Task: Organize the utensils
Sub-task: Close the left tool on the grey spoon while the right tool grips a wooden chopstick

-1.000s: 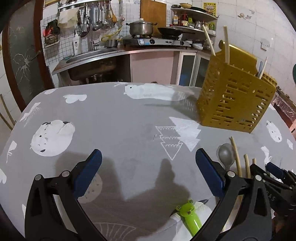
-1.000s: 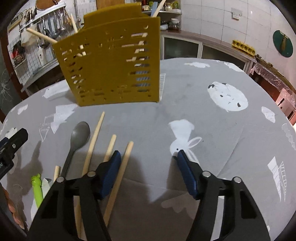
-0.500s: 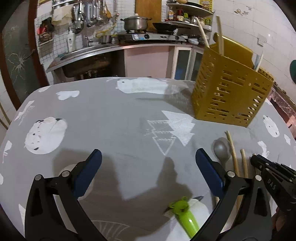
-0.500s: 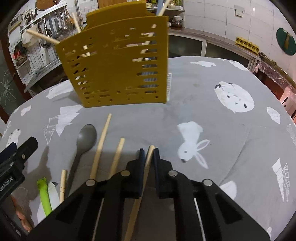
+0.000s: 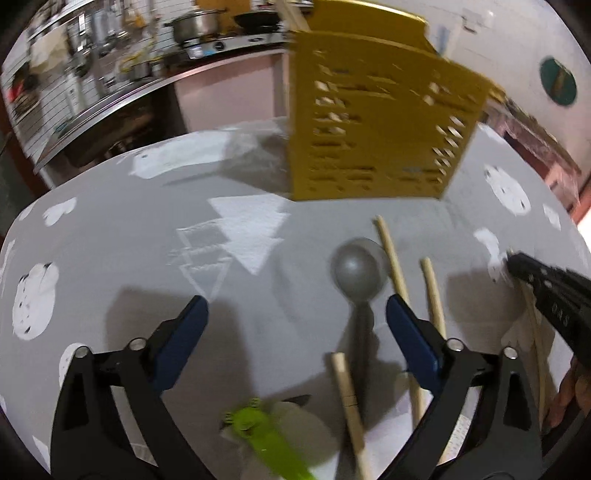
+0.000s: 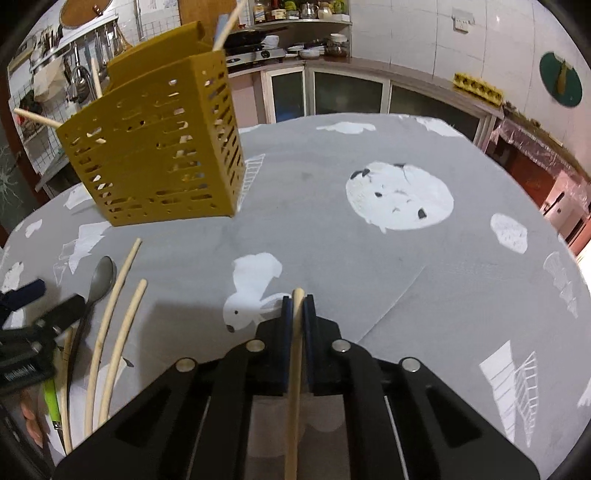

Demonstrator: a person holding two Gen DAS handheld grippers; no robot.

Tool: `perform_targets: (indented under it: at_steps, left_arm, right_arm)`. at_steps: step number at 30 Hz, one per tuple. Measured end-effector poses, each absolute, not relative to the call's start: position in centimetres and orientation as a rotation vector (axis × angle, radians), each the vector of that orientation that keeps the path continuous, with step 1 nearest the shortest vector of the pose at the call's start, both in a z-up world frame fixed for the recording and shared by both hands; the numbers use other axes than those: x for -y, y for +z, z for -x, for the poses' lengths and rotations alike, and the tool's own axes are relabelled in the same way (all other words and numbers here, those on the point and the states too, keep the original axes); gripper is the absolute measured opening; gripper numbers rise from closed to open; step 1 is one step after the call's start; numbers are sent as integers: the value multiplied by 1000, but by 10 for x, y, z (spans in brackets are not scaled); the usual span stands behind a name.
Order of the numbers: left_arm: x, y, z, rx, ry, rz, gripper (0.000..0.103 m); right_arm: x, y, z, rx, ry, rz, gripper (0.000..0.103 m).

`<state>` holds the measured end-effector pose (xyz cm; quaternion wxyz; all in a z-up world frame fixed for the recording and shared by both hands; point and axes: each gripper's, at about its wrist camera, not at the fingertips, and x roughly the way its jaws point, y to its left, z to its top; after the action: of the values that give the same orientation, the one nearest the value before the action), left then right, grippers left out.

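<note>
Right tongs (image 6: 297, 308) clamping slim wooden chopstick (image 6: 295, 369)

My holder (image 6: 155, 155) stands on the table (image 6: 369, 258) – sticks (image 6: 225, 22) poke from it. Before the holder lie a spoon (image 5: 358, 273) and chopsticks (image 5: 391, 254), the spoon leftmost – a peeler (image 5: 266, 439) nearer me.

White-tiled kitchen walls (image 6: 424, 44), steel counter (image 5: 122, 107)

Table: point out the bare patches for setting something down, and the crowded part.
Free: tablecloth right of the yellow caddy and beyond the right gripper. Also left of the grey spoon. Crowded: spoon, loose chopsticks and green frog utensil before the caddy.
</note>
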<state>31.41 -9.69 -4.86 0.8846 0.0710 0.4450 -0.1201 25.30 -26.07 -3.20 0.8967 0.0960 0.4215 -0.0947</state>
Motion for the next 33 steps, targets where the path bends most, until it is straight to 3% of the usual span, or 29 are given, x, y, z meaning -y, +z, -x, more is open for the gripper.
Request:
perform_targets:
  at_steps: [4,7,23,33]
  left_arm:
    - [103,-52,-313,-928,-259,-160,89]
    - [105,-58,-323,-961,-261,-149,77]
    - [128,-59,-345,-972,-248,-171,75]
    - [131,-53,-352,-981,-273,-151,46]
  right_arm:
    - [261,-32,-253,-866,-181,-203,7]
    - [264,-34,-253,-863,-177,-214,7]
    - [265,-35,-251,-861,-173,-220,7]
    - [264,-34,-251,-863,-169,-214,7]
